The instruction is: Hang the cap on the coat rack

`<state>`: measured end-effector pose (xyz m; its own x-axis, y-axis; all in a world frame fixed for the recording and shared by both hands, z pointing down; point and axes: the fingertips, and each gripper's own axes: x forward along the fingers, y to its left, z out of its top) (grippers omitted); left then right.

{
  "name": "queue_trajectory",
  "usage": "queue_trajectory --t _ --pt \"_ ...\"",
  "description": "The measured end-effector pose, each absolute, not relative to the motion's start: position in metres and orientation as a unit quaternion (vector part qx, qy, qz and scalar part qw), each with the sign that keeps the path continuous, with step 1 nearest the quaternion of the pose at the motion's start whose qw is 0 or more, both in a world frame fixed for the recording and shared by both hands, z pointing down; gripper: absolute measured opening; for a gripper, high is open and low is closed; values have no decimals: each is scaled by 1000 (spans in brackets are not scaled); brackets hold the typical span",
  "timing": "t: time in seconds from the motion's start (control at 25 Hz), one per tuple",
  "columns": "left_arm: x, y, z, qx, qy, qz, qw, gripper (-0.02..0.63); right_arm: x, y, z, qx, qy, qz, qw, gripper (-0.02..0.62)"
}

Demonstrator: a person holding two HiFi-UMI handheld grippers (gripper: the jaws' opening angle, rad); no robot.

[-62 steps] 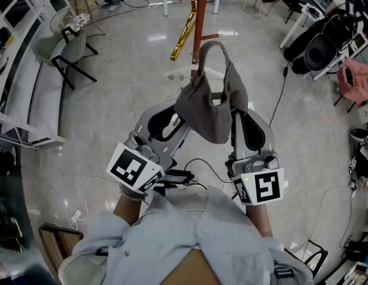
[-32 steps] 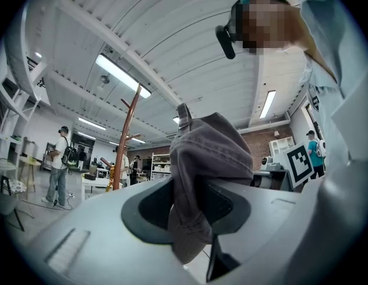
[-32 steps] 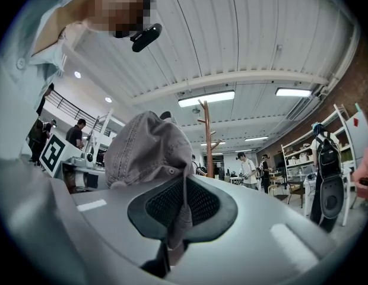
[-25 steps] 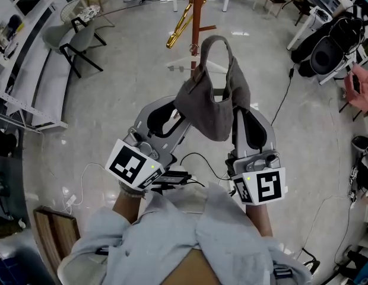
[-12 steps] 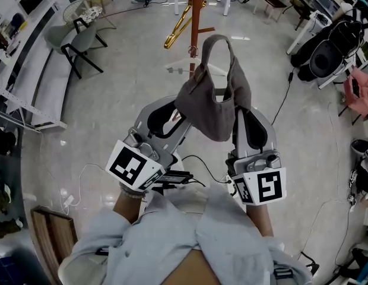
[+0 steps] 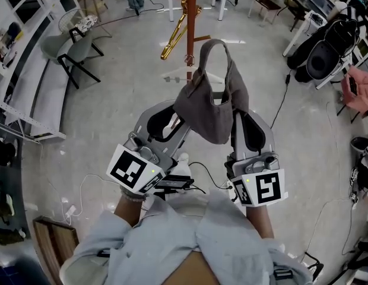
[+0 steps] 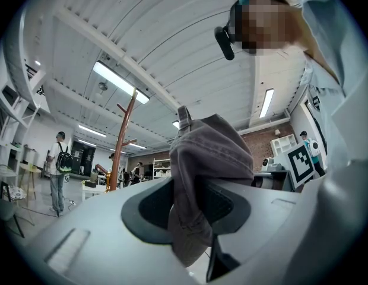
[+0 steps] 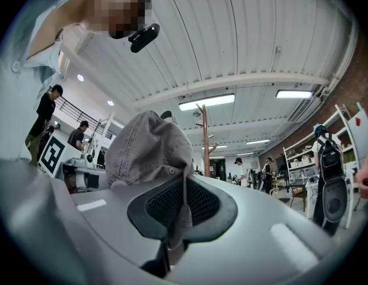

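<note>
Gripping cap [image 6: 211,108]: left tongs [image 7: 193,218], right tongs [image 8: 178,218] both clenched on it; coat rack [image 6: 190,16] top cut off.

Cap: I'm holding a grey stitched-cloth cap [image 6: 211,111], looking matt.
Floor: the pale smooth floor [image 6: 113,117] is shining glossy.

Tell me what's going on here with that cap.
A person holds a two-jaw gripper in each hand. The left gripper and the right gripper are both shut on a grey cap, pinching its fabric from opposite sides and holding it up between them. The coat rack stands just beyond the cap, its brown pole upright. The cap is not yet hung on a peg.
</note>
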<state>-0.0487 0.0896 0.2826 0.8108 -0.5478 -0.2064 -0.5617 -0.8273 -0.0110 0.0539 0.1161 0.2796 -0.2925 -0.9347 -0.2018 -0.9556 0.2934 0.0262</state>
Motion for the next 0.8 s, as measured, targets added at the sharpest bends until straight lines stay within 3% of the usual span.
queue_trajectory --t 0.8 --pt "-33 -40 283 -955 280 97 27 121 70 -9 286 -614 786 48 55 15"
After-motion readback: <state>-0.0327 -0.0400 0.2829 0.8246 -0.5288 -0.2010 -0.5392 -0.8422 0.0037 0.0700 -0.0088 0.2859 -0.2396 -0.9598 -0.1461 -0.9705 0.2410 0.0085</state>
